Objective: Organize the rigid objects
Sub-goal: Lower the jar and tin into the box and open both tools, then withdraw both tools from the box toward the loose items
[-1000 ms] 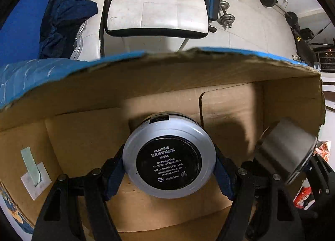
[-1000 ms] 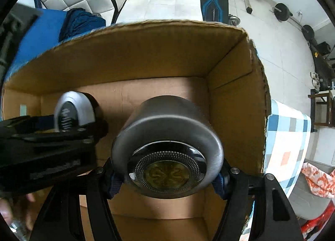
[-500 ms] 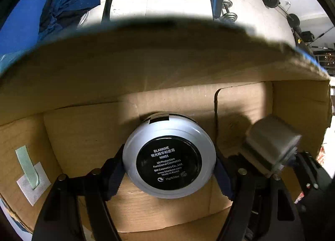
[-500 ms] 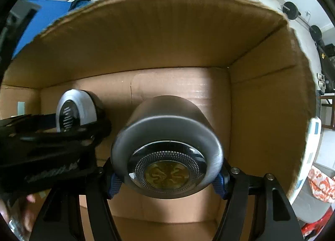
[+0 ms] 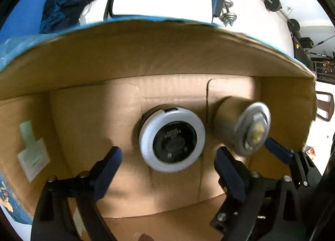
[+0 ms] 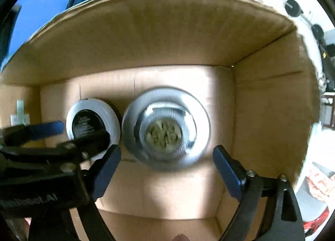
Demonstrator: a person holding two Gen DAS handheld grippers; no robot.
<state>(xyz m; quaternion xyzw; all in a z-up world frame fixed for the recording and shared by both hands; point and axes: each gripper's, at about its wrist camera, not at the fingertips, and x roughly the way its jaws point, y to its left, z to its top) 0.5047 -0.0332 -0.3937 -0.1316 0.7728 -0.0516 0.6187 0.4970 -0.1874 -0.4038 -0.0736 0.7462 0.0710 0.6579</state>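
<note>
A round silver cosmetic compact (image 5: 171, 138) with a black label lies on the floor of the cardboard box (image 5: 146, 57), free of my left gripper (image 5: 169, 165), which is open above it. A grey metal cylinder (image 6: 166, 129) with a gold centre sits beside the compact, to its right. My right gripper (image 6: 167, 166) is open around it without touching. The compact also shows in the right wrist view (image 6: 92, 121), the cylinder in the left wrist view (image 5: 245, 126). Both objects look motion-blurred.
The box walls (image 6: 270, 103) rise on all sides. A taped white label (image 5: 31, 153) sticks to the left wall. Beyond the box are a blue cloth (image 5: 69, 4), a white chair and dumbbells (image 5: 228, 10) on the floor.
Both grippers have opened and let go. The compact and the cylinder have dropped from the fingers to the box floor. Both grippers went deeper into the box.
</note>
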